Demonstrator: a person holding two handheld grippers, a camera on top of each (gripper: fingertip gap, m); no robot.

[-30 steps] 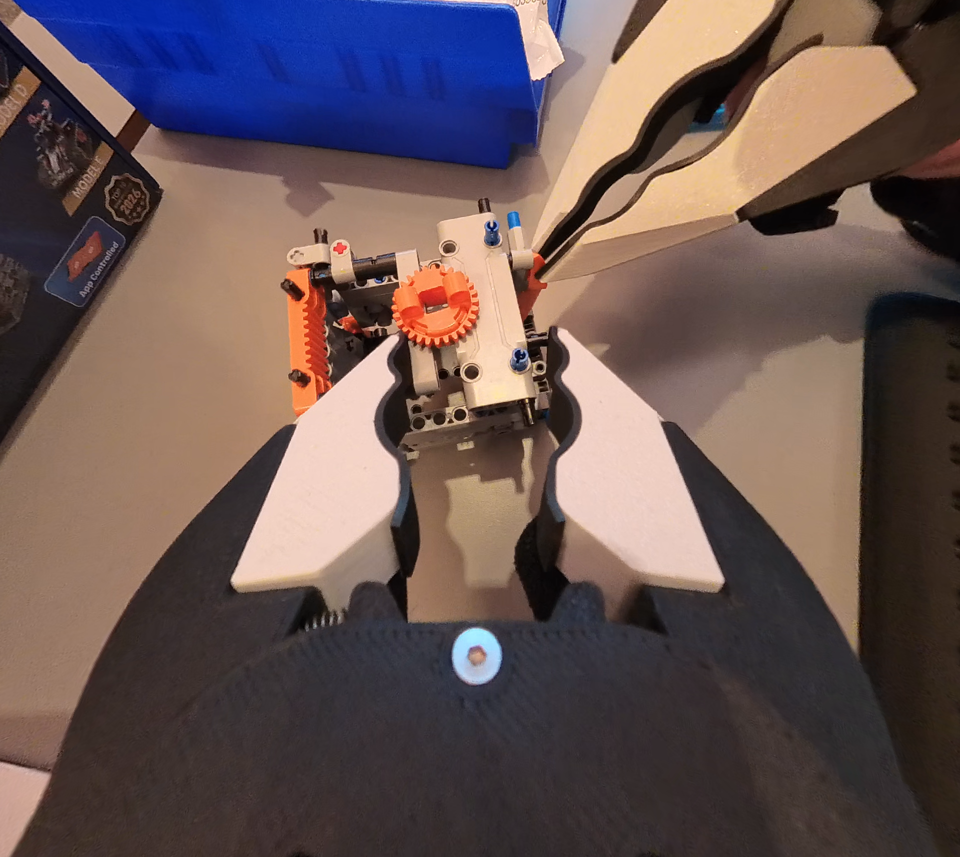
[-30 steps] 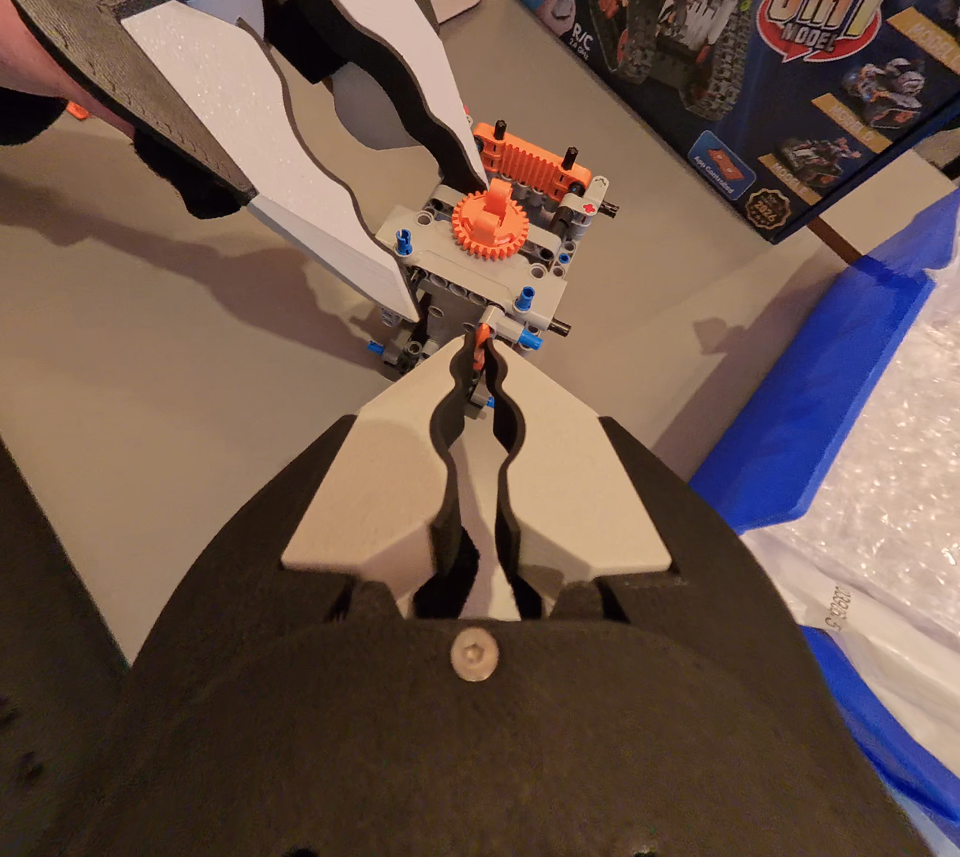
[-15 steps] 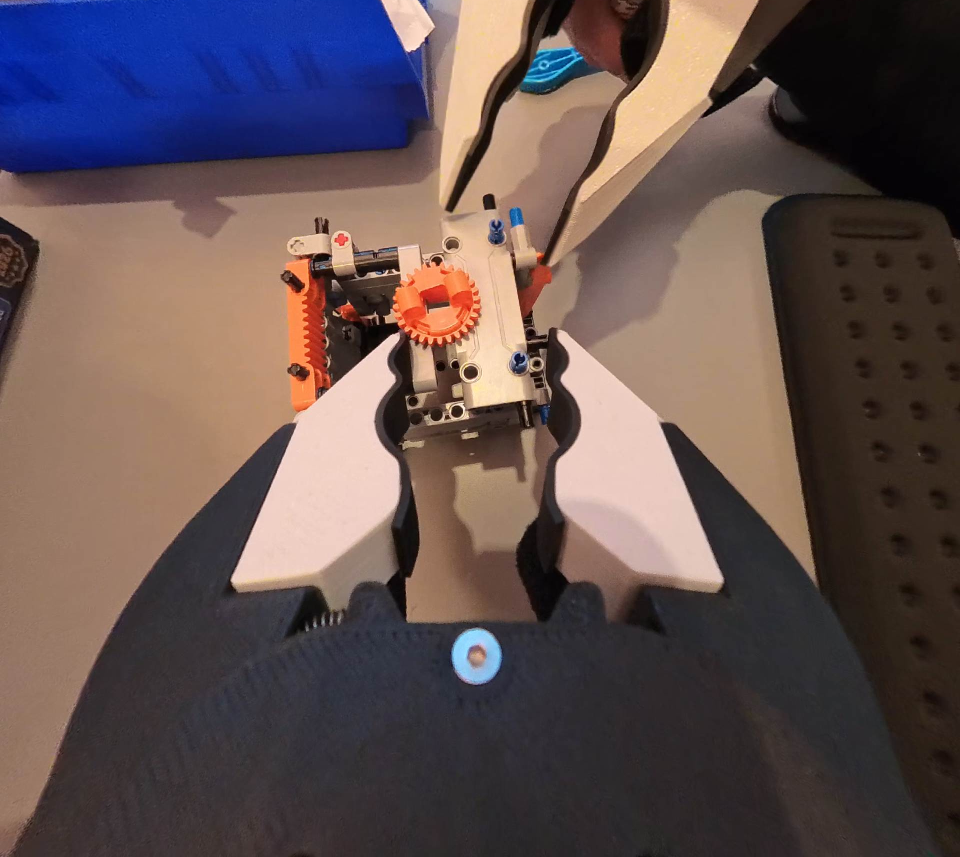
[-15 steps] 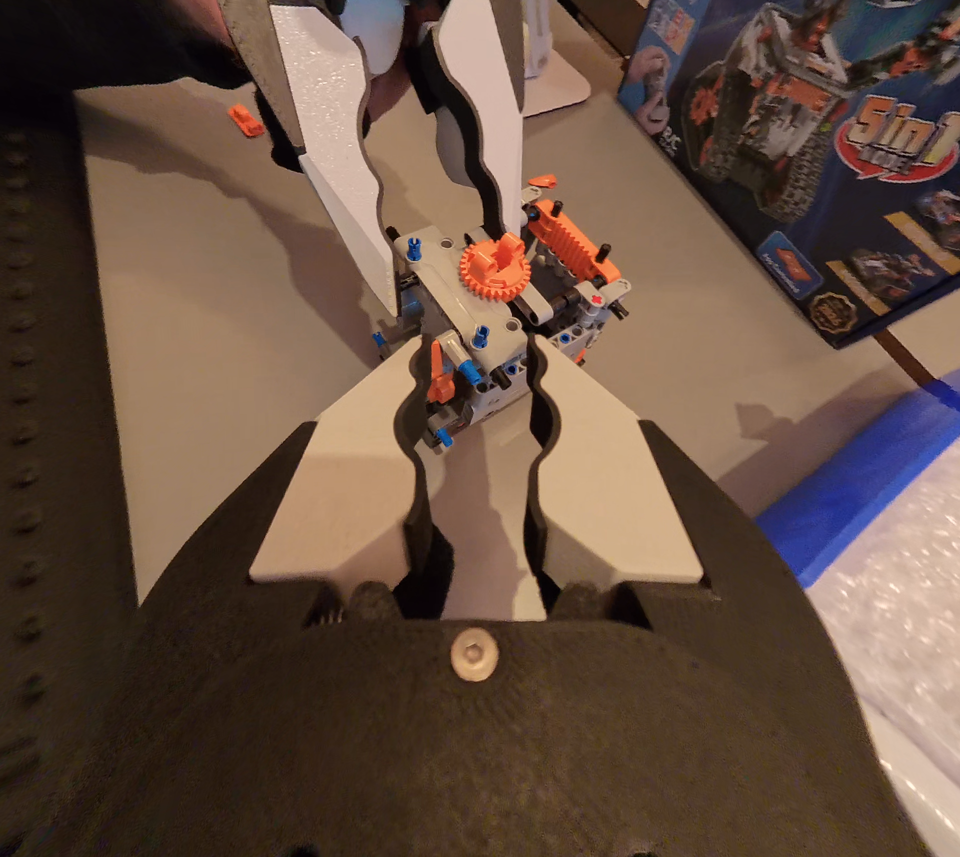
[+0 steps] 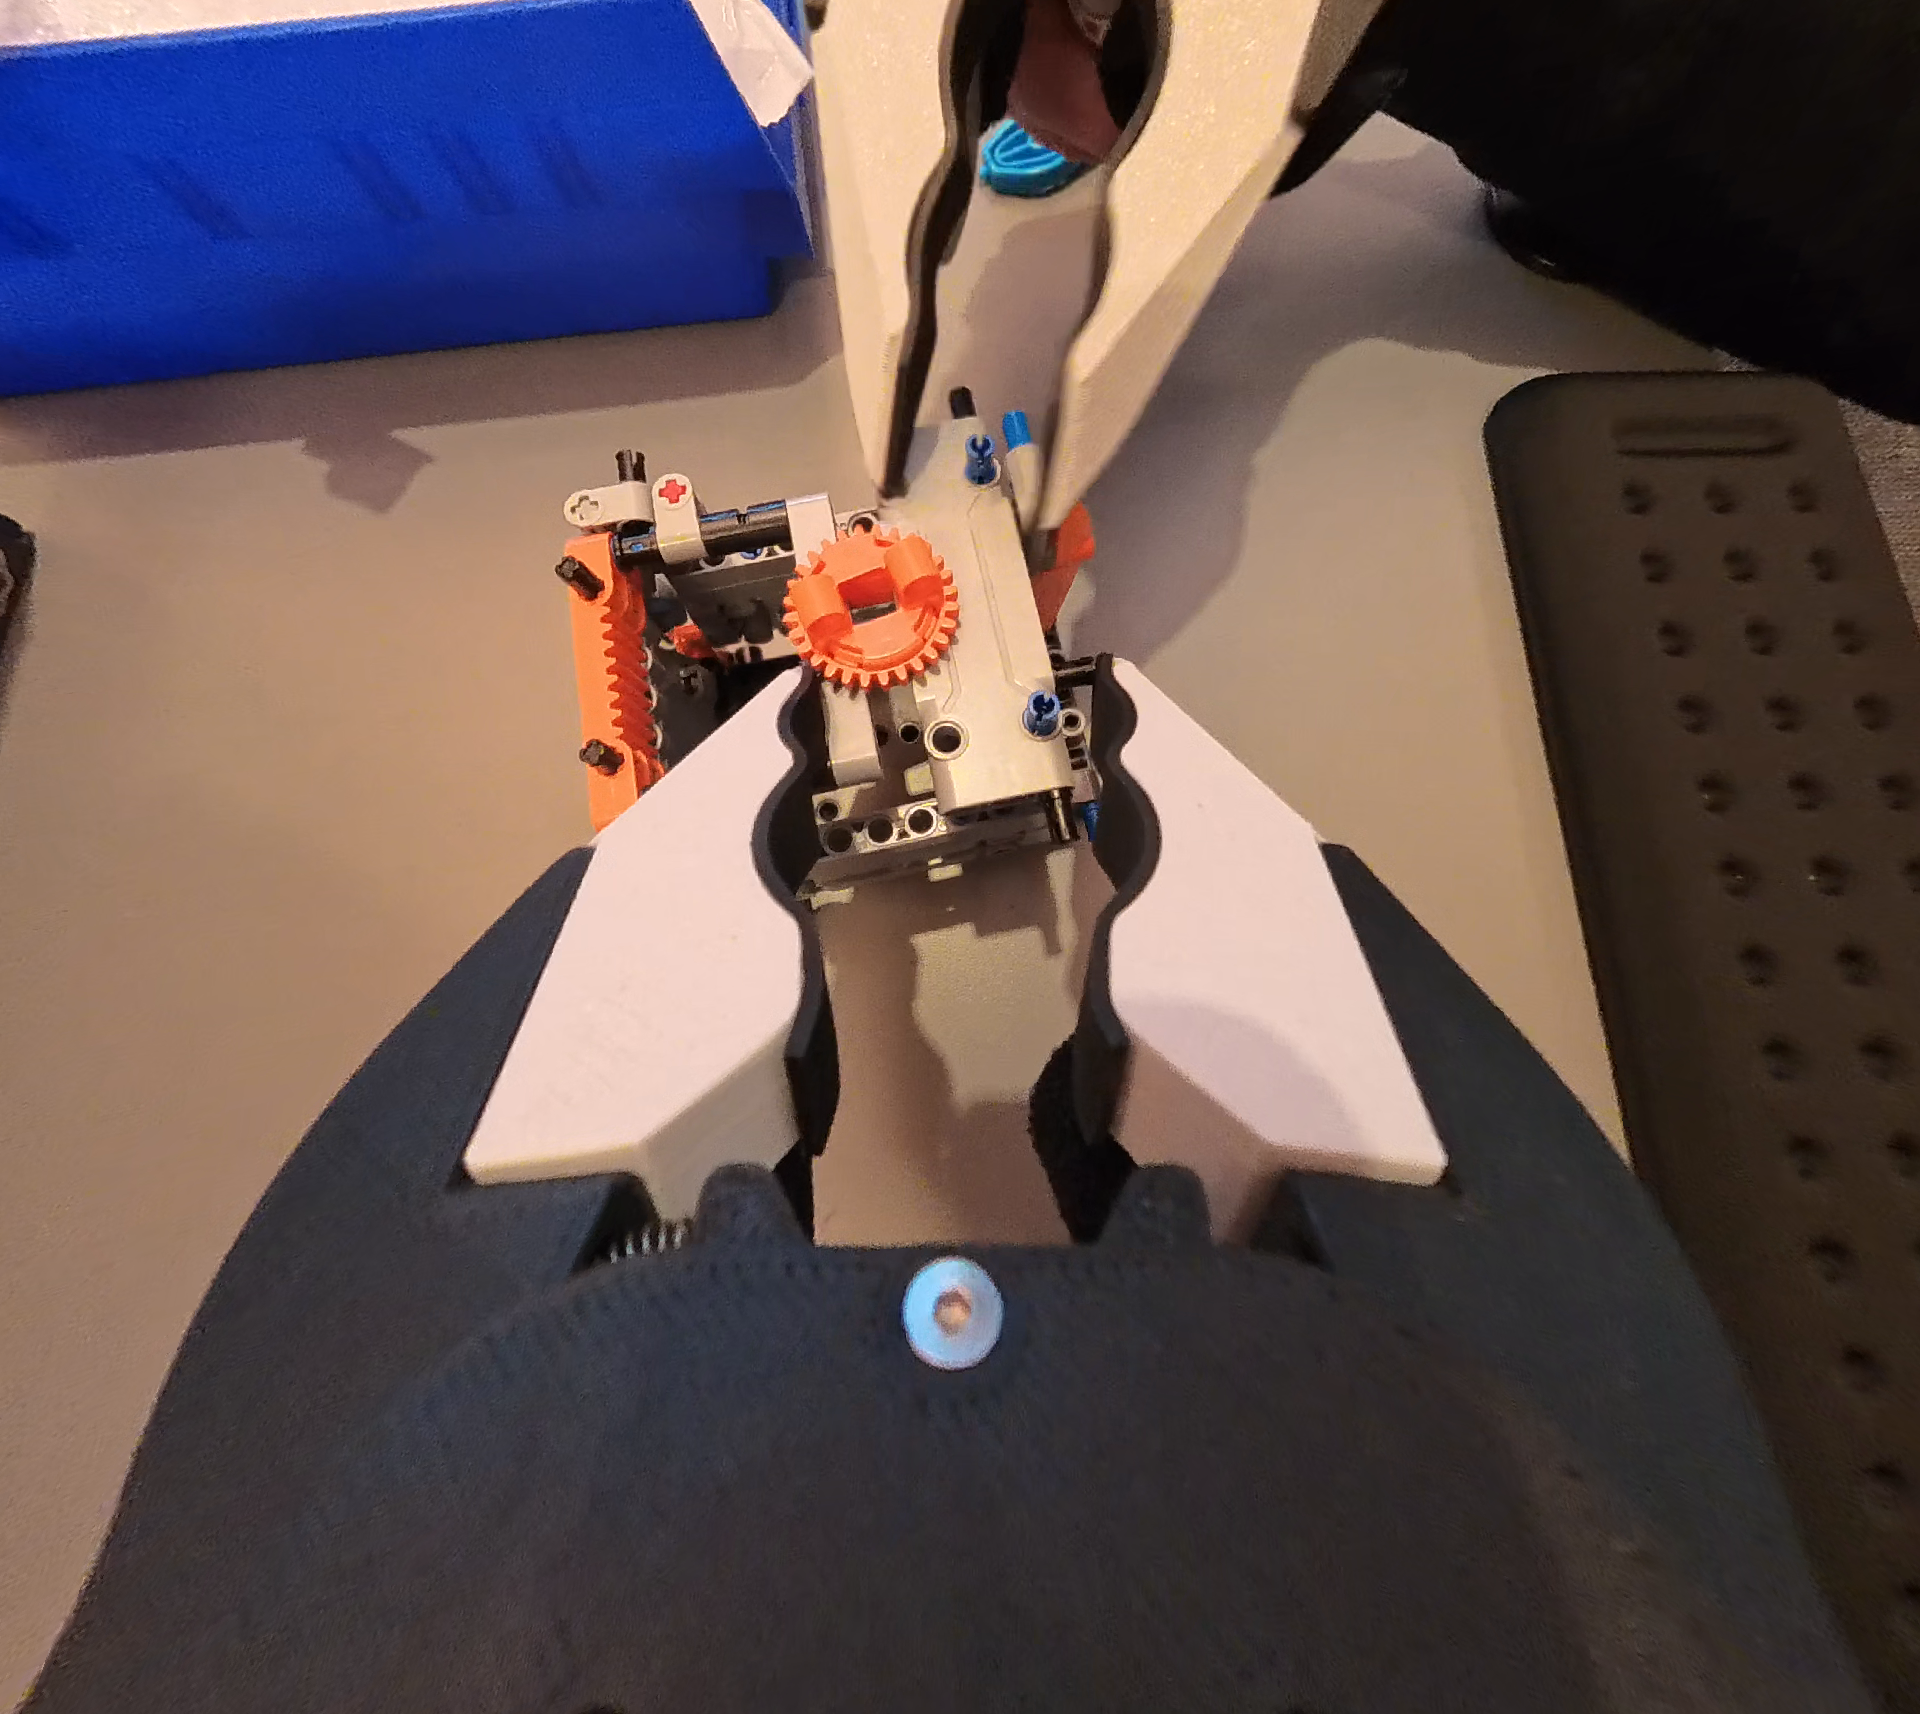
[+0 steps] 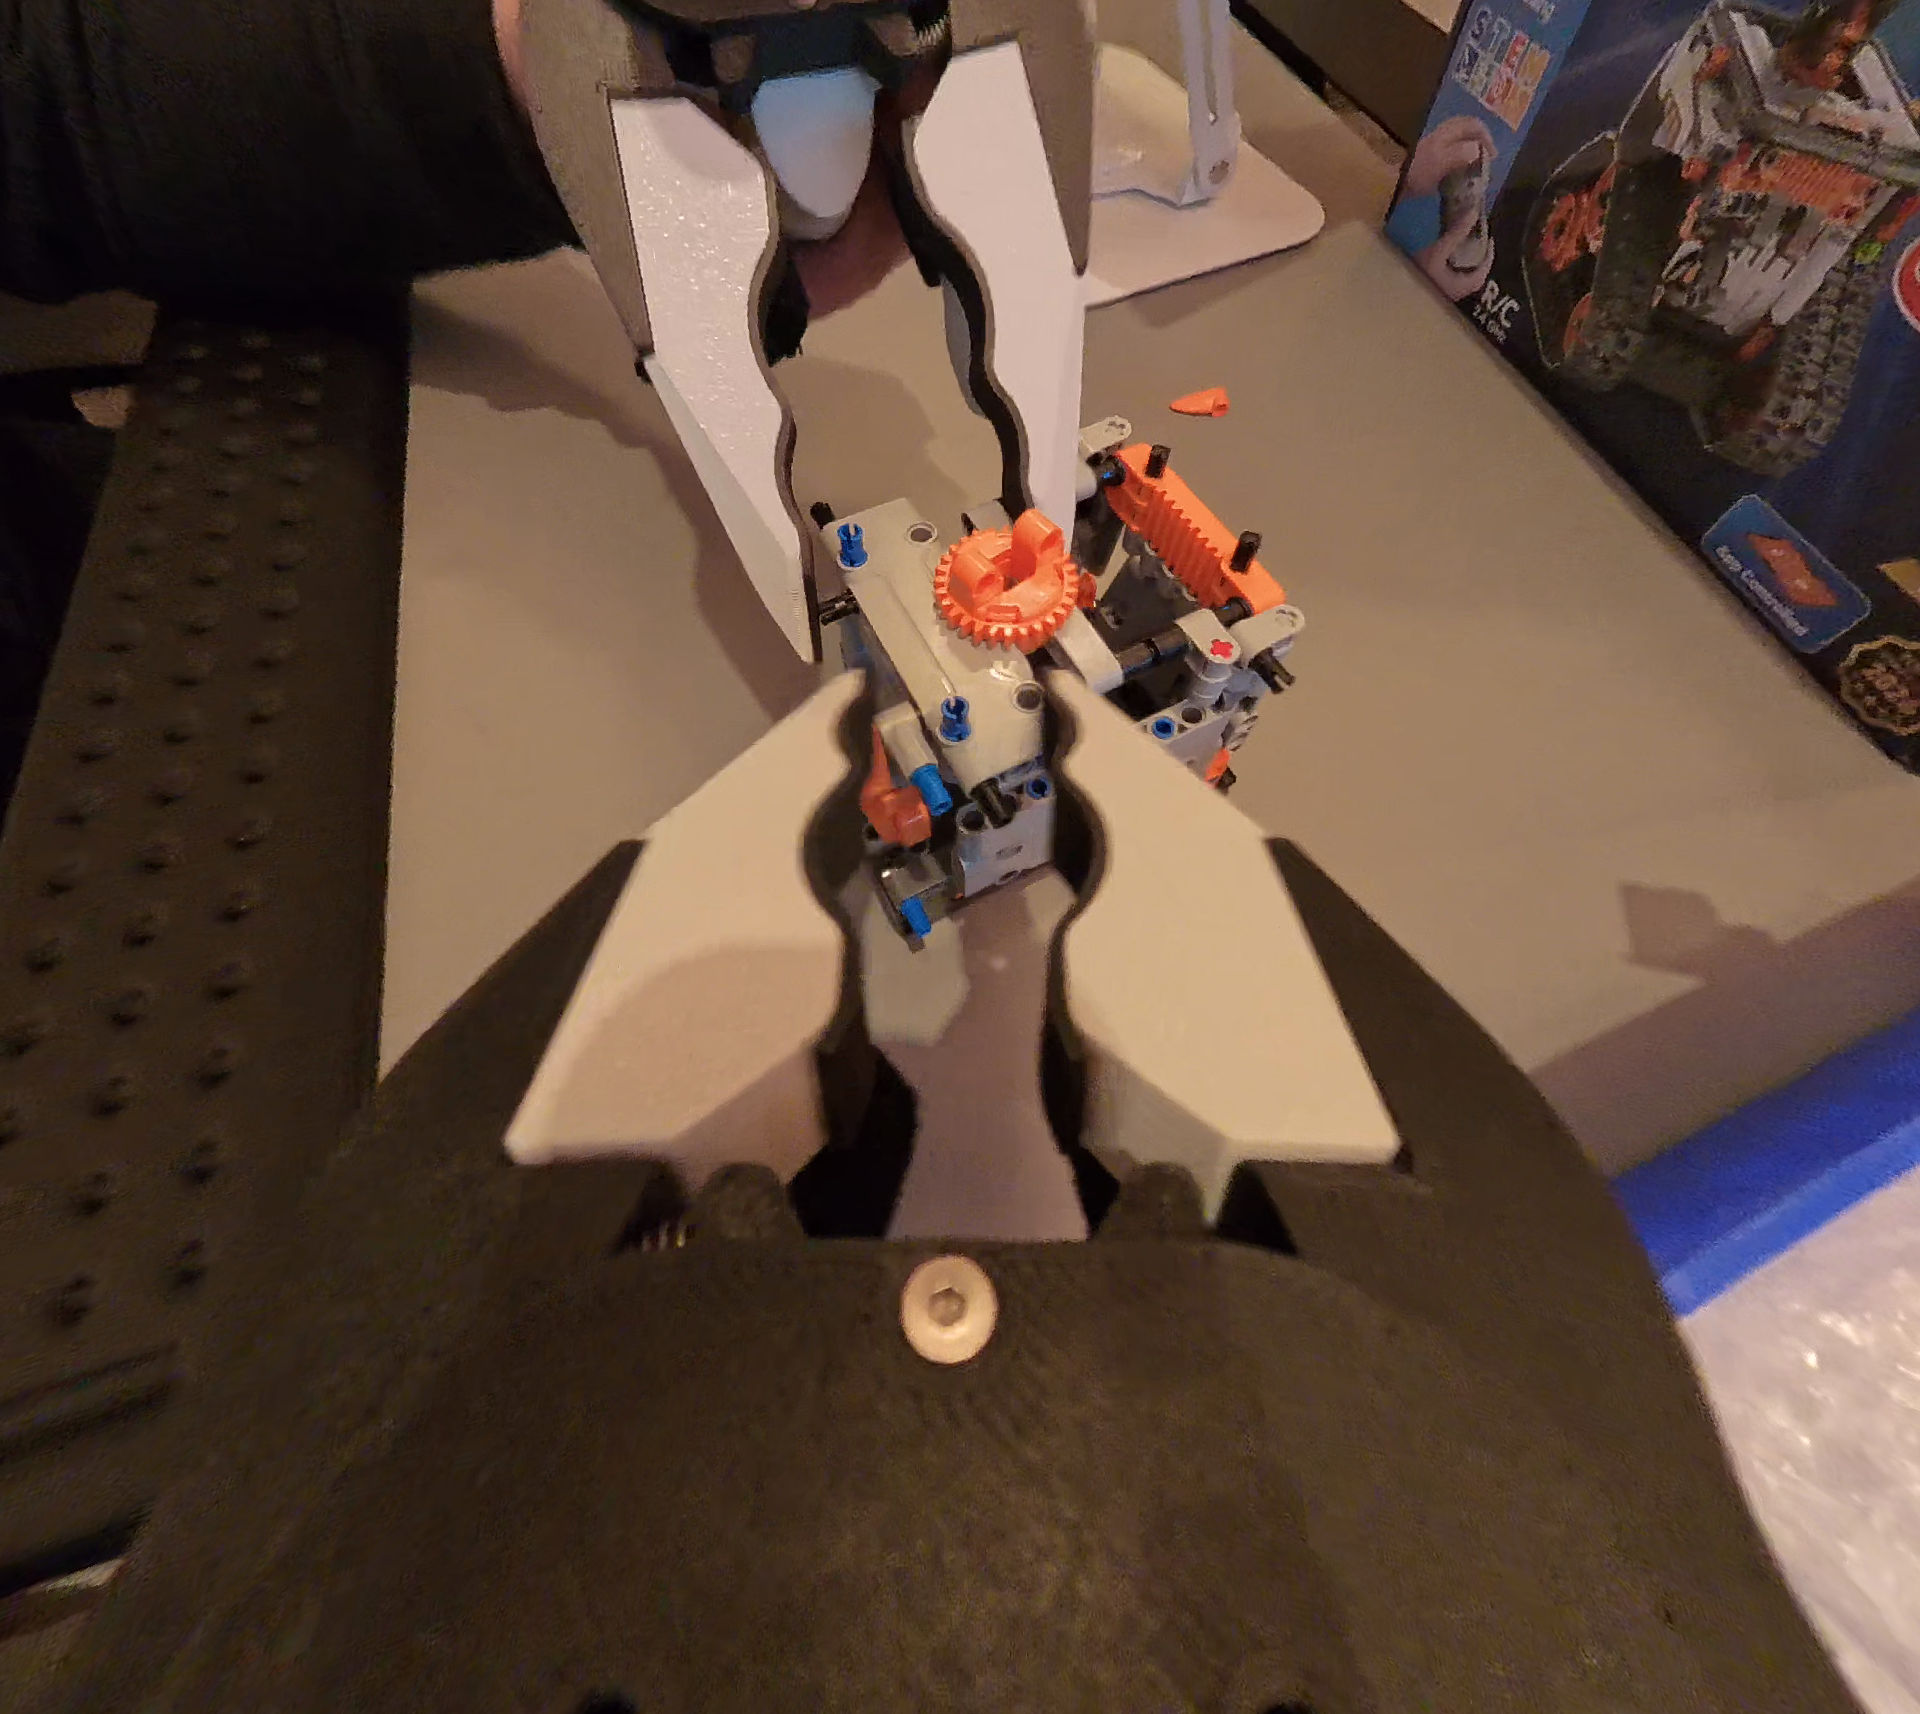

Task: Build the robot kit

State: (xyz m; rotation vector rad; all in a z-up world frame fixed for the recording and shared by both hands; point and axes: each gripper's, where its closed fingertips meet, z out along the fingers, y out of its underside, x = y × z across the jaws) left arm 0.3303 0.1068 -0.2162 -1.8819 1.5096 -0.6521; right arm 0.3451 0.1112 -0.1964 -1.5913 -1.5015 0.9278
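Squarely upright, grey brick assembly (image 5: 935, 708), orange gear (image 5: 871, 606)

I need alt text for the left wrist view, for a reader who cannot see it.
Two grippers meet at a small grey and orange brick model on a grey table: the left gripper grips its near end, the right gripper closes on its far end. A blue bin stands behind.

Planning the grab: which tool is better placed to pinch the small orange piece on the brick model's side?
Right, probably: the right tool straddles the small orange piece; the left tool clamps the other end of the grey-and-orange toy brick model.
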